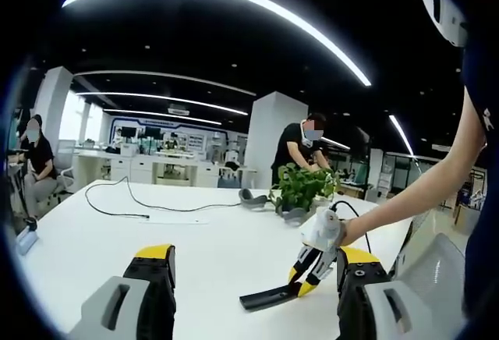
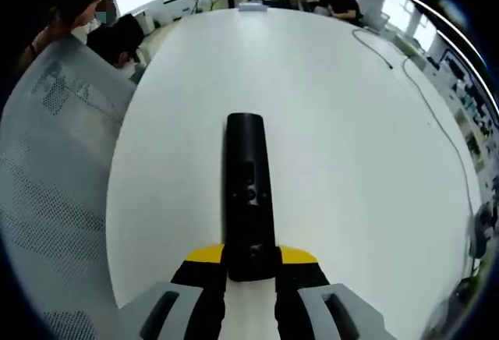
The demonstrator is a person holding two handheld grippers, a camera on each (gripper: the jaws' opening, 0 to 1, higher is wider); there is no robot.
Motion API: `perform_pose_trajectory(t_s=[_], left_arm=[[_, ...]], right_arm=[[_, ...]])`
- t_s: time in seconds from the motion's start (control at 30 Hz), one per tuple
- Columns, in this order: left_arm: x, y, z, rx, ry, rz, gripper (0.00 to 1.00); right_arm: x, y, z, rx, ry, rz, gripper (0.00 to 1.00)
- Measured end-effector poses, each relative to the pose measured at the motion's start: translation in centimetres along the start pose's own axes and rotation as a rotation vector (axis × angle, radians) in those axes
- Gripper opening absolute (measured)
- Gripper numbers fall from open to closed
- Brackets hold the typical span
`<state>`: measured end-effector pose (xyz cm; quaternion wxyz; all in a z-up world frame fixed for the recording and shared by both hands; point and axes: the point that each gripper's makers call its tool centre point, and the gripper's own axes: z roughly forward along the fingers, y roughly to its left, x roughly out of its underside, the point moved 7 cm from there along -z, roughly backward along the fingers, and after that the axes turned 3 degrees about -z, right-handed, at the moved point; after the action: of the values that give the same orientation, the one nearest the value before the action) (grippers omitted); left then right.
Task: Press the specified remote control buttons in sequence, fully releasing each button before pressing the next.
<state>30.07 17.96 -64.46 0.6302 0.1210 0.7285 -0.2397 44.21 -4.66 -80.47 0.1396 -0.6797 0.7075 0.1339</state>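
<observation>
One slim, glossy black remote [image 2: 249, 192] lies flat on the smooth white desk [image 2: 351, 161], its near end clamped between the right gripper [image 2: 249, 266] jaws. The left gripper [image 1: 253, 274] jaws sit spread wide with nothing between them; a leafy plant [image 1: 302, 185] sits beyond.

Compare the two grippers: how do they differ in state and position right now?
The right gripper has its jaws closed on the black remote control; the left gripper is open and holds nothing. The right sits at the remote on the white table; the left stands back. Both have yellow-tipped black jaws.
</observation>
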Motion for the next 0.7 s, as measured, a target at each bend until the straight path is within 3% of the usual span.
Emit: perform_pose_trajectory(t_s=[0.7], left_arm=[[0.2, 0.1, 0.0, -0.012, 0.016, 0.003, 0.89]], right_arm=[[0.0, -2.9, -0.1, -0.015, 0.024, -0.009, 0.21]])
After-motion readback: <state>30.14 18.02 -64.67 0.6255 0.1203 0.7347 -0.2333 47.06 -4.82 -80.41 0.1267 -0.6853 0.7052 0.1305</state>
